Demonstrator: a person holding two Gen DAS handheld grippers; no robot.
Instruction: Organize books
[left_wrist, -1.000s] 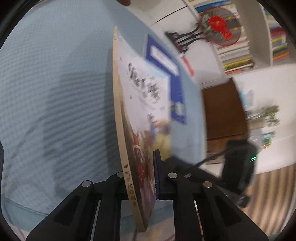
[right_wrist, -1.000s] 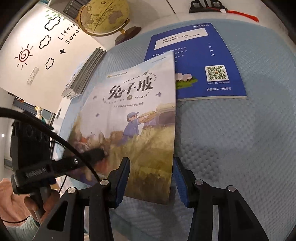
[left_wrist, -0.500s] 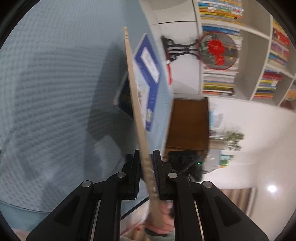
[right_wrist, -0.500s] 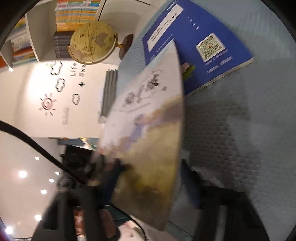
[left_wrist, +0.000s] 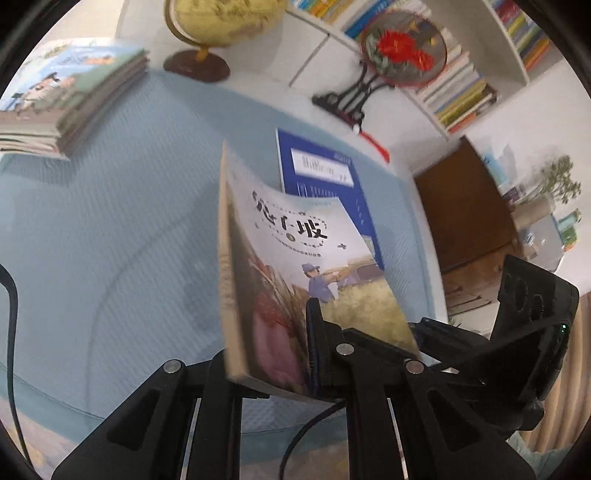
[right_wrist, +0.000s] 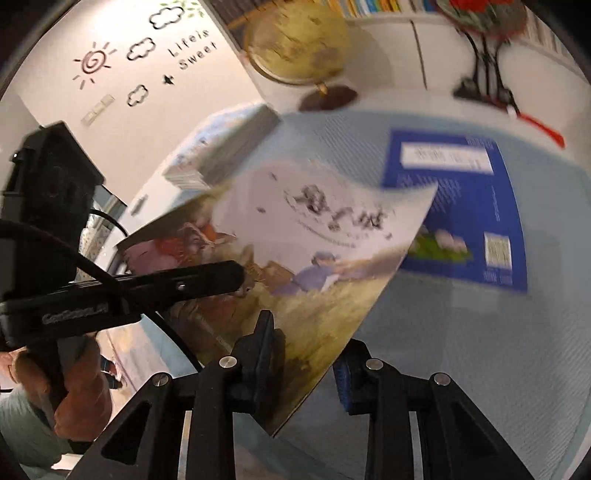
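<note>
Two of my tongs are on one storybook (left_wrist: 295, 266) now. My left tongs (left_wrist: 273, 354) are clamped tight on its lower spine corner, as they were a second ago. My right tongs (right_wrist: 306, 358) are closing with the book's near bottom corner between the pads; the left pad lies against the cover, while the right pad shows a sliver of gap from the page edge, so they are not yet gripping. A second ago these right tongs stood wider and the book's edge only just reached in between them.

The book has come up off the blue tabletop (left_wrist: 110, 229) since then. It was on edge half a second ago, and now it tilts cover-up above the cloth, in front of the blue booklet (right_wrist: 461, 206), which lies flat where it was, beyond the storybook's far edge. The stack of books (left_wrist: 70, 96) sits well left of the booklet, near the globe (left_wrist: 221, 22). The red fan ornament (left_wrist: 402, 48) stands behind the booklet. My left hand (right_wrist: 74, 391) grips the left handle.
</note>
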